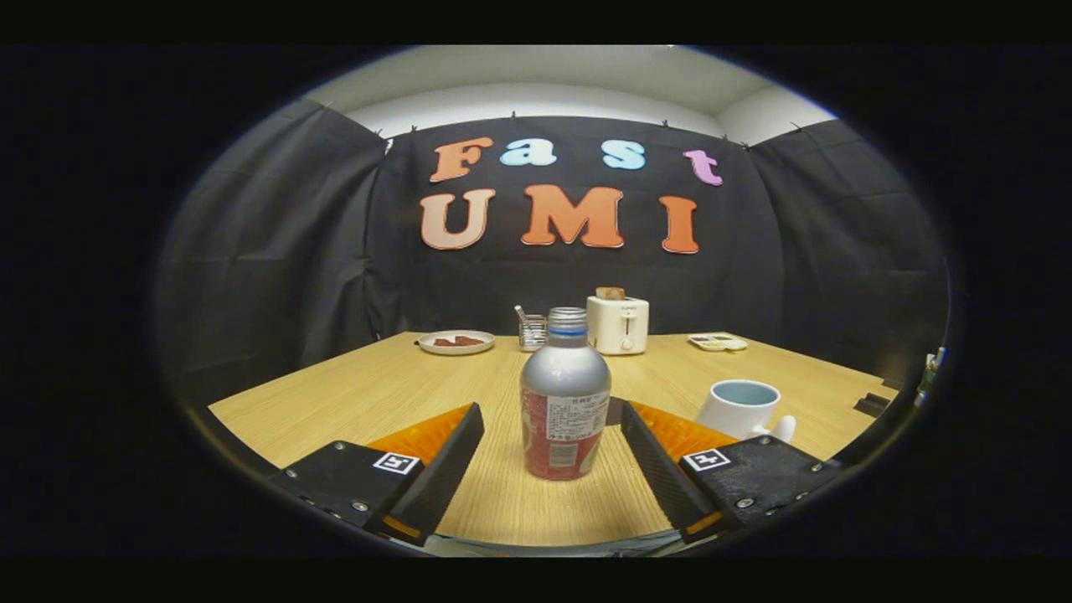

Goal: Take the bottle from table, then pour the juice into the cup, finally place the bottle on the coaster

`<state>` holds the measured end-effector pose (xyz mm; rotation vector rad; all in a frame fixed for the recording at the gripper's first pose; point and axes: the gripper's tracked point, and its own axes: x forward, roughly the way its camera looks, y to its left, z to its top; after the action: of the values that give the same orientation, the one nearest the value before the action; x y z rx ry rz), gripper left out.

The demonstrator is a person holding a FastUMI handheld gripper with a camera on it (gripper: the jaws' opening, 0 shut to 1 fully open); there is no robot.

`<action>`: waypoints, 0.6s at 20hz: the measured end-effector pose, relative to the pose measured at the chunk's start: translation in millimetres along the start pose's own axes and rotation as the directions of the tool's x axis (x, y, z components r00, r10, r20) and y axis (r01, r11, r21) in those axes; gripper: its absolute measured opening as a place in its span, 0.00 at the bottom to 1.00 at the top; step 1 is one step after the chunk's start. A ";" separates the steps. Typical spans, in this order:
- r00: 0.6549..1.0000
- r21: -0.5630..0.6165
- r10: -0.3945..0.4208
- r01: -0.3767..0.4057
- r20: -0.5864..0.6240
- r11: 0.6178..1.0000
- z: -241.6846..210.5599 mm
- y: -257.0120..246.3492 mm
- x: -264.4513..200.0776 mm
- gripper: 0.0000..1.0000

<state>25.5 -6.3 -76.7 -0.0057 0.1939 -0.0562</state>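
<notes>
Cloth-walled booth, breakfast table (352,394)

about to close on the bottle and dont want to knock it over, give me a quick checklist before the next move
1. Gripper open wide enough: ok, fingers stand apart on either side of the bottle.
2. Bottle between the fingers: ok, though it sits nearer the right finger.
3. Fingers touching the bottle: not yet, a gap shows on both sides.
4. Bottle upright on the table: ok.
5. Bottle cap off for pouring: cannot tell.
6. Cup upright, mouth open: ok, it stands just beyond the right finger.
7. Coaster located: cannot tell.
</notes>
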 end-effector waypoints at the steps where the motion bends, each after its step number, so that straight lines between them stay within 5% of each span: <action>1: 1.000 0.002 -0.003 0.003 -0.016 1.000 -4.6 -1.3 2.4 0.98; 12: 0.990 0.020 -0.024 0.027 -0.140 0.999 -40.4 -12.5 29.0 0.98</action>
<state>45.4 -20.5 -121.8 0.0176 0.3333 -0.0840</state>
